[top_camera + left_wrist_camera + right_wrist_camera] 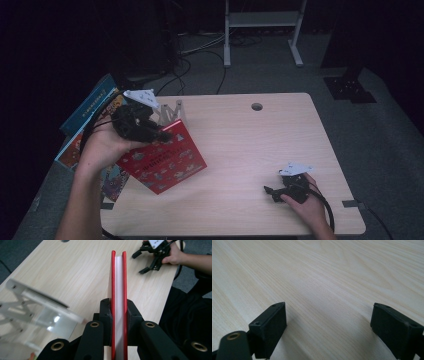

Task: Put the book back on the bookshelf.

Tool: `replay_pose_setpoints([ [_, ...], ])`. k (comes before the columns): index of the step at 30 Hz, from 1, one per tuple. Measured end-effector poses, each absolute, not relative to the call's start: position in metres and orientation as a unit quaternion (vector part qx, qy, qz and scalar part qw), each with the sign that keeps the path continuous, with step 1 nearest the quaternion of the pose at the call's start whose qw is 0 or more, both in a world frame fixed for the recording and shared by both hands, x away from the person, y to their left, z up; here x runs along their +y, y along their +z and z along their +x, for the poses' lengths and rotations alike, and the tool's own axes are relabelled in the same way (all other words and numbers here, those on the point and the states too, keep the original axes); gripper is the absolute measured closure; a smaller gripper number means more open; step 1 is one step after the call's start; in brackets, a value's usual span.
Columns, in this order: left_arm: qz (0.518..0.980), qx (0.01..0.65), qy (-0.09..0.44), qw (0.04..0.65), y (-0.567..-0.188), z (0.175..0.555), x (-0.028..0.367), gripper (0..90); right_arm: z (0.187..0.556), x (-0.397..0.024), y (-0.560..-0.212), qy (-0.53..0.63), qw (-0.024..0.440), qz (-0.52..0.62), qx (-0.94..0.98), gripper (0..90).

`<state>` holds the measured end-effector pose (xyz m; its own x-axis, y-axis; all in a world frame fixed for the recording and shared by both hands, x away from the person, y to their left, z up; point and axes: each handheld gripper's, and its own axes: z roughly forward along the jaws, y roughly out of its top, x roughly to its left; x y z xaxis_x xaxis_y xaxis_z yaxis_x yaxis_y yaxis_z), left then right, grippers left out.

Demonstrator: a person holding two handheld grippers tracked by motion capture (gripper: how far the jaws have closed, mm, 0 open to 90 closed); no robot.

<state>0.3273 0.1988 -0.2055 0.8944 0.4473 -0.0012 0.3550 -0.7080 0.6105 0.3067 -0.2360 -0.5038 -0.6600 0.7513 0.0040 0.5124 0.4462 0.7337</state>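
A red picture book (167, 161) hangs tilted above the left part of the wooden table (250, 145). My left gripper (162, 135) is shut on its upper edge. In the left gripper view the book (118, 272) stands edge-on, white pages between red covers, with both pads pressed on the covers and the left gripper (118, 308) around it. My right gripper (270, 192) rests low on the table near the front right, held by a hand. Its jaws stand open over bare wood in the right gripper view (328, 322). The left gripper view also shows the right gripper (146, 261) farther off.
A pale slatted book rack (170, 112) stands on the table just behind the red book, blurred in the left gripper view (37, 307). More picture books (90, 107) lean beside the table's left edge. A round cable hole (257, 106) lies near the far edge.
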Motion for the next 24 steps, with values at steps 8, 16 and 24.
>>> replay_pose_setpoints([
  [8, 0.913, 0.249, 0.079, 0.313, -0.204, 0.321, 0.232, 79.1, 0.307, -0.236, -0.504, 0.365, 0.164, 0.379, 0.834, 12.5],
  [16, 0.908, 0.280, 0.086, 0.300, -0.207, 0.323, 0.254, 79.0, 0.307, -0.236, -0.504, 0.365, 0.164, 0.379, 0.834, 12.5],
  [24, 0.898, 0.327, 0.094, 0.279, -0.219, 0.338, 0.269, 79.0, 0.307, -0.236, -0.504, 0.364, 0.163, 0.378, 0.835, 12.5],
])
